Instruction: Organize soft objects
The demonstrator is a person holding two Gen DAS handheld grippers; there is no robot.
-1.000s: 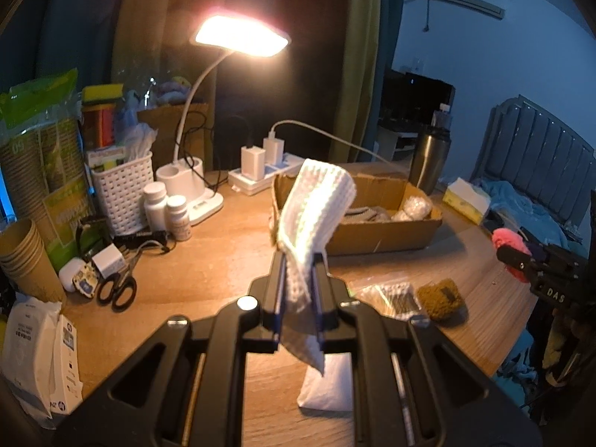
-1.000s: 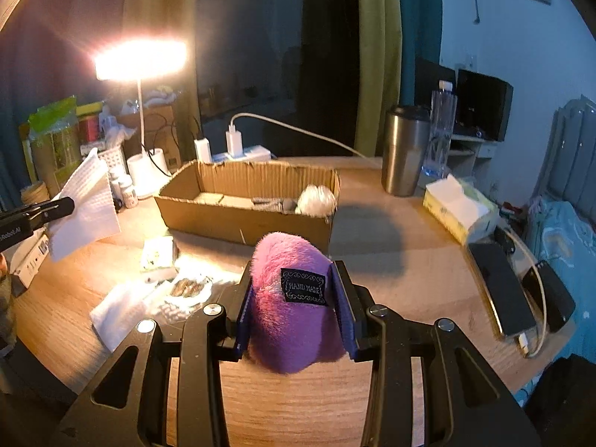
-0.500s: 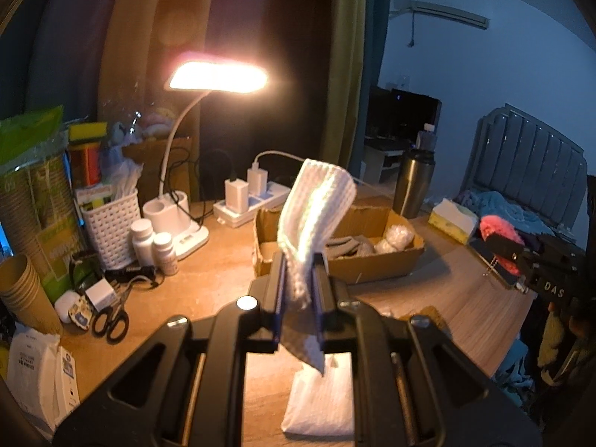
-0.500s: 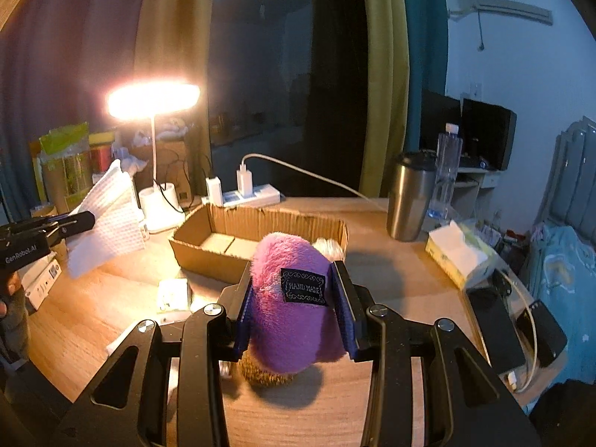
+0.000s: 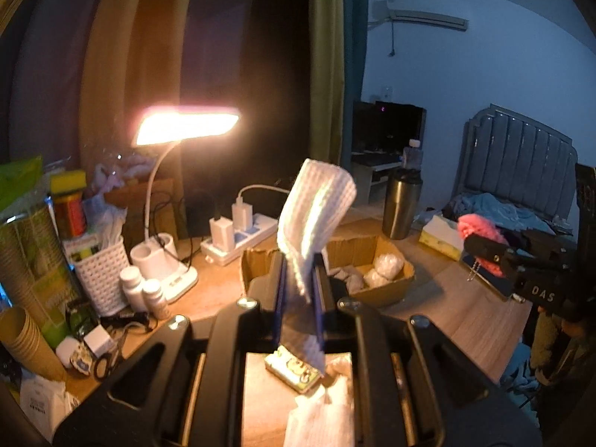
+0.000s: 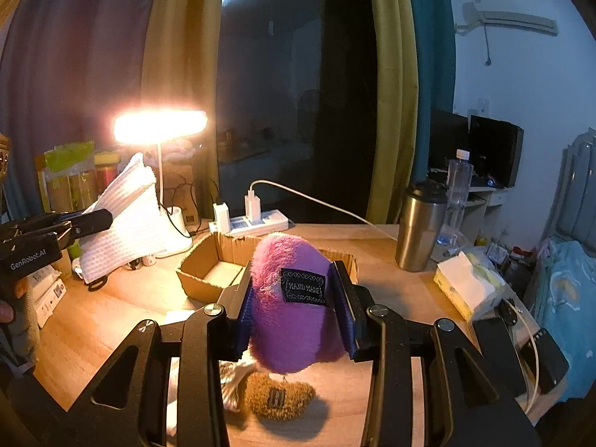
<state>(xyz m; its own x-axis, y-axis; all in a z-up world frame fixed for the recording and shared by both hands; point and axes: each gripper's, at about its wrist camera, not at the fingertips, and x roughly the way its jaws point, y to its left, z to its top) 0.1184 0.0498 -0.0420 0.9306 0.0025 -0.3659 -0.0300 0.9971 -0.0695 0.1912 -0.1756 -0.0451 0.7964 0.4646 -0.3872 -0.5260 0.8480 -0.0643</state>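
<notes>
Only the right wrist view shows the brown plush (image 6: 278, 396) (beneath the right gripper (image 6: 294, 298)).

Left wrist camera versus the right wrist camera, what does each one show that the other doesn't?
Only the left wrist view shows the scissors and white basket. Only the right shows the brown plush on the table under the purple plush and its "HAND MADE" label. Both show the cardboard box, the lamp and the white cloth.

Both wrist cameras sit raised above the wooden desk (image 5: 462, 309), facing its far side. The left view looks from the near left, the right from the near right. Both share the open cardboard box (image 5: 387, 290) (image 6: 201, 279) and lit white desk lamp (image 5: 186, 128) (image 6: 160, 126).
</notes>
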